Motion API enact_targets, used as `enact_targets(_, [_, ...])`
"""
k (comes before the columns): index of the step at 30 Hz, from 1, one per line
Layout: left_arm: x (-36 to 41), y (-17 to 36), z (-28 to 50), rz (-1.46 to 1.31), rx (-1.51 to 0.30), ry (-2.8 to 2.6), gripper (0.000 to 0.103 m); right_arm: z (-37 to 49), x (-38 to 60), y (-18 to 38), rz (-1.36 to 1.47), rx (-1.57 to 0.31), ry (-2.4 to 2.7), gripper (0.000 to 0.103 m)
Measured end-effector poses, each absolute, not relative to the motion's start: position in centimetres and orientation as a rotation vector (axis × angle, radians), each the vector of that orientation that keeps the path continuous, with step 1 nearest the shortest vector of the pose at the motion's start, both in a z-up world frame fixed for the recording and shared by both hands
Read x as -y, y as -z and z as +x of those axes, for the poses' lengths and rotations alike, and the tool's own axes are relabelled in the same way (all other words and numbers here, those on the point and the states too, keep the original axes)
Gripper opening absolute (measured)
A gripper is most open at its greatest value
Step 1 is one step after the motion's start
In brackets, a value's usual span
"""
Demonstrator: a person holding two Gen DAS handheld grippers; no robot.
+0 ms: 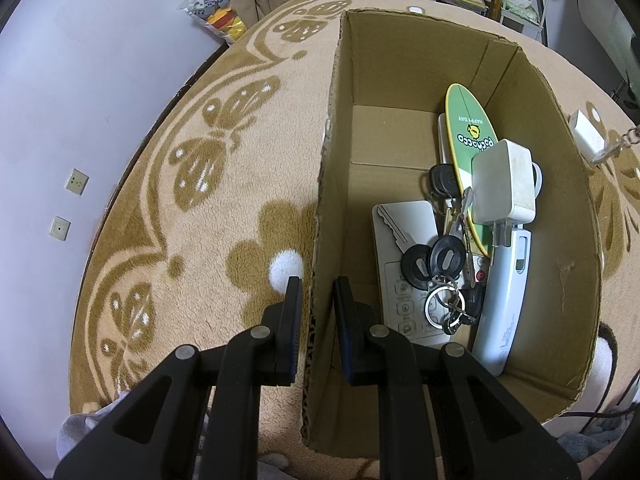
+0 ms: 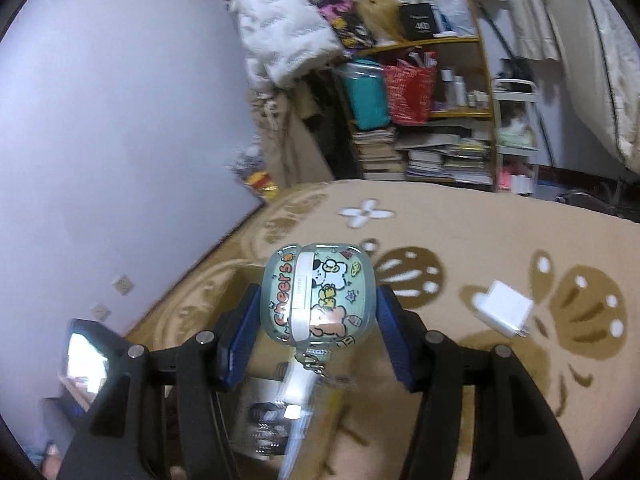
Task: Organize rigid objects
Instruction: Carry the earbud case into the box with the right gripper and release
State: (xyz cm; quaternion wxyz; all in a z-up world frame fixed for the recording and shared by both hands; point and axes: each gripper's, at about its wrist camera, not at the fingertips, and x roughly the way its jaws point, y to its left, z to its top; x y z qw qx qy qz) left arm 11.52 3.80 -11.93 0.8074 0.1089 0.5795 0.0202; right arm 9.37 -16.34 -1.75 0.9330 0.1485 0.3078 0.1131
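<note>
Case clamped betw R gripper pads, held above blanket; chain dangled, blurred — could snag box rim.
L view: L gripper pinched box wall; slip would let box shift. Keys, charger inside.

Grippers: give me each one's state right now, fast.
Left gripper: shut on the brown cardboard box wall.
Right gripper: shut on the pale green cartoon-printed earbud case.

1. A tan blanket (brown butterfly and flower print) covers the bed.
2. An open cardboard box stands on it.
3. A white charger lies beside, on the blanket.
</note>
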Motion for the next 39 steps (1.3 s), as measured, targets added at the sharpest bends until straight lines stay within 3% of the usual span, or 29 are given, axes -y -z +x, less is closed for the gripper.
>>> enact_targets(6, [-3.8, 12.0, 11.5, 0.232, -1.239, -0.043, 0.016, 9.8, 14.5, 1.6, 0.323, -0.639, -0.298, 0.061])
enact_targets(18, [-3.8, 11.9, 11.5, 0.227, -1.24, -0.041, 0.016, 10.4, 12.2, 8.4, 0.197, -0.835, -0.258, 0.061])
enact_targets(26, [-3.9, 12.0, 11.5, 0.218, -1.242, -0.039, 0.016, 10.1, 13.0, 7.3, 0.18, -0.769, -0.193, 0.062])
enact_targets(27, [-3.9, 11.9, 11.5, 0.218, -1.241, -0.038, 0.016, 10.1, 13.3, 7.2, 0.178, -0.767, -0.178, 0.064])
enact_targets(29, [-3.8, 11.9, 11.5, 0.218, -1.241, -0.038, 0.016, 10.1, 13.8, 7.1, 0.165, -0.767, -0.143, 0.079])
enact_targets(30, [-3.8, 11.9, 11.5, 0.219, -1.24, -0.038, 0.016, 10.2, 14.1, 7.1, 0.152, -0.768, -0.126, 0.082])
enact_targets(39, [-3.8, 11.9, 11.5, 0.226, -1.239, -0.039, 0.016, 12.4, 19.9, 8.1, 0.14, -0.784, 0.059, 0.09])
